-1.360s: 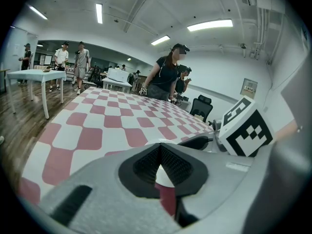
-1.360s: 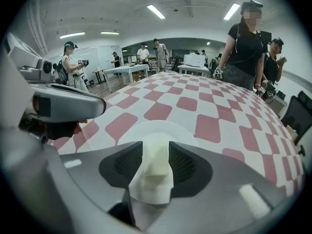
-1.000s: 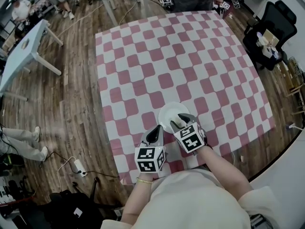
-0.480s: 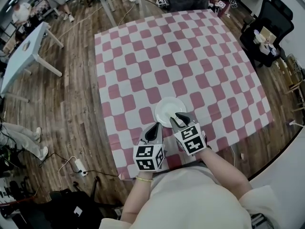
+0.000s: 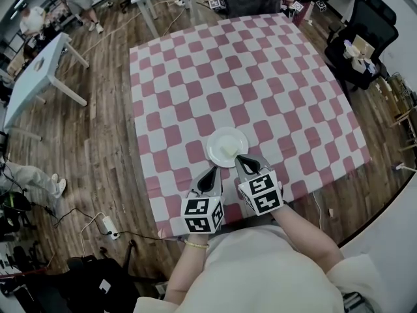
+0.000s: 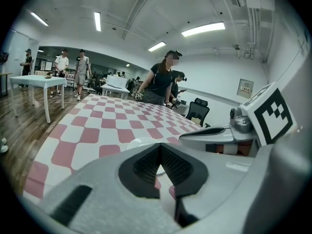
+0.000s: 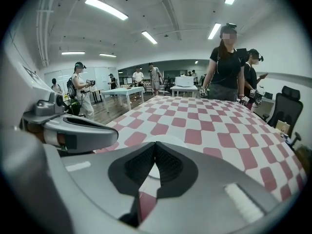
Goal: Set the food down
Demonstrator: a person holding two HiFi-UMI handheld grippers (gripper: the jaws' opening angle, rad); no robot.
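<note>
The white plate (image 5: 217, 139) lies flat on the red-and-white checked cloth (image 5: 260, 77) that covers the counter (image 5: 158, 225), near the edge closest to the person. A small pale piece of food (image 5: 229, 150) rests on the plate, toward its near side; its kind cannot be determined. The left tongs (image 5: 213, 171) are fully closed at the tips and hold nothing. They are positioned just short of the plate's near rim and do not touch it. The jaws of the right tongs (image 5: 243, 158) have just been closing and now meet at the tips with nothing between them. They sit at the plate's near right rim; contact with the rim cannot be confirmed. Handling assessment: the food is probably light and soft, so a hard pinch would likely crush it. Grip it across its narrowest sides with light pressure. The plate appears thin, rigid and smooth, and is likely to slide on the cloth when pushed. If the plate is moved, take it by the rim with one jaw above and one below, and keep it level so that the food does not slide off.
</note>
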